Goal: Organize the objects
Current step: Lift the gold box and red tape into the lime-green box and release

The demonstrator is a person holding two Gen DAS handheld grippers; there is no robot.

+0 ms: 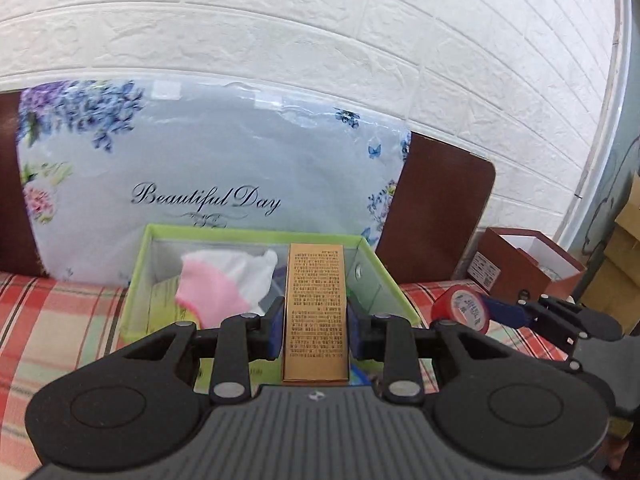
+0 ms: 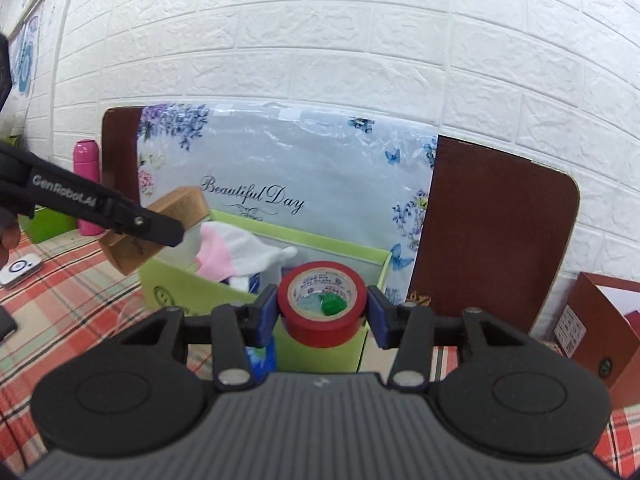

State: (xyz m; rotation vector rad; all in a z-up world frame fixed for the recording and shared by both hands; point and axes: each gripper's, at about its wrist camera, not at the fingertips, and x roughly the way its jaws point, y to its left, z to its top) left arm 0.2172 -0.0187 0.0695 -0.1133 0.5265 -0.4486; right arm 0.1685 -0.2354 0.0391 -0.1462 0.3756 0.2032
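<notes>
We are holding the gold box [image 1: 314, 312] clamped in the left gripper [image 1: 313, 330] and the red tape roll [image 2: 322, 304] clamped in the right gripper [image 2: 322, 314], both above the green bin [image 1: 256, 236], presumably for dropping in. A pink-and-white cloth [image 1: 224, 284] is already crowding the bin; the floral pillow [image 1: 208, 160] is backing it.

Green box [image 2: 348, 354] open on top, way in from above. Pink-white cloth [image 2: 236, 254] fills its left half; right half roomier. Flowered pillow [image 1: 224, 168] stands just behind box, blocks far side. Brown headboard [image 2: 492, 232] behind that. Red-brown box [image 1: 524, 266] stands at right, apart. Plaid cover [image 1: 56, 320] left of green box bare.
</notes>
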